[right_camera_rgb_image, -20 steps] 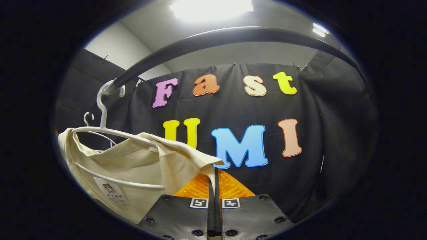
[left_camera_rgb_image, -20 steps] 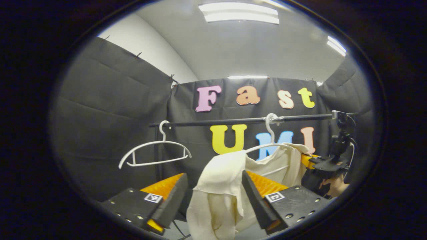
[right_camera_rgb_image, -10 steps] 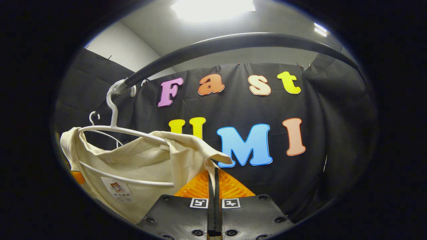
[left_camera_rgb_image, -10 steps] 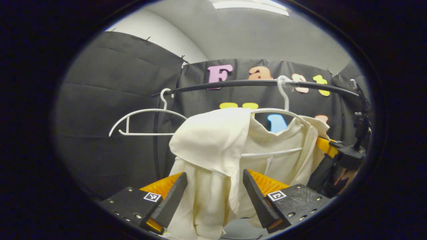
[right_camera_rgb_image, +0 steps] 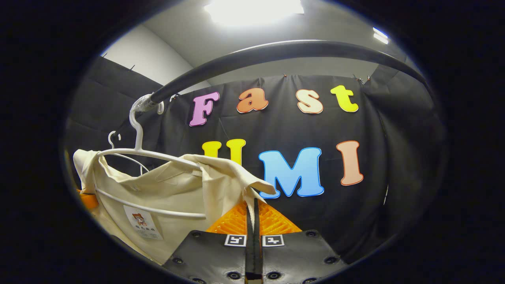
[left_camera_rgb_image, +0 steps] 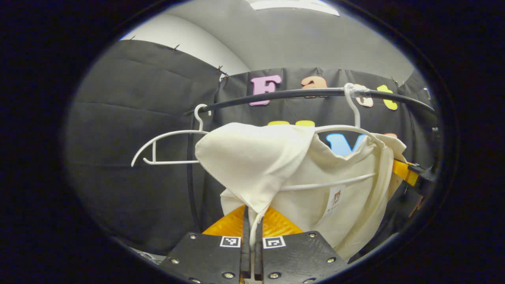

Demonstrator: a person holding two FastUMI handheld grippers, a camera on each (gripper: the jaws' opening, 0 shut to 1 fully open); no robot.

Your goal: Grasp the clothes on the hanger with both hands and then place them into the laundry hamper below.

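Note:
A cream shirt (left_camera_rgb_image: pixel 252 161) hangs on a white hanger (left_camera_rgb_image: pixel 357 127) hooked over a black rail (left_camera_rgb_image: pixel 300 94). My left gripper (left_camera_rgb_image: pixel 250 215) is shut on the shirt's left sleeve, whose hem runs down between the two fingers. In the right gripper view the same shirt (right_camera_rgb_image: pixel 173 189) drapes over the hanger (right_camera_rgb_image: pixel 138 150), and my right gripper (right_camera_rgb_image: pixel 252 207) is shut on the edge of its other sleeve. Part of the right gripper (left_camera_rgb_image: pixel 406 173) shows at the shirt's far right edge in the left gripper view. The hamper is hidden from both cameras.
A second white hanger (left_camera_rgb_image: pixel 169 146), bare, hangs on the rail to the left of the shirt. The rail (right_camera_rgb_image: pixel 276 55) arches close overhead in the right gripper view. Black cloth walls close in the booth behind and to the sides.
My left gripper moved in onto the sleeve and went from open to shut on it. The right gripper stayed shut on the other sleeve and barely shifted.

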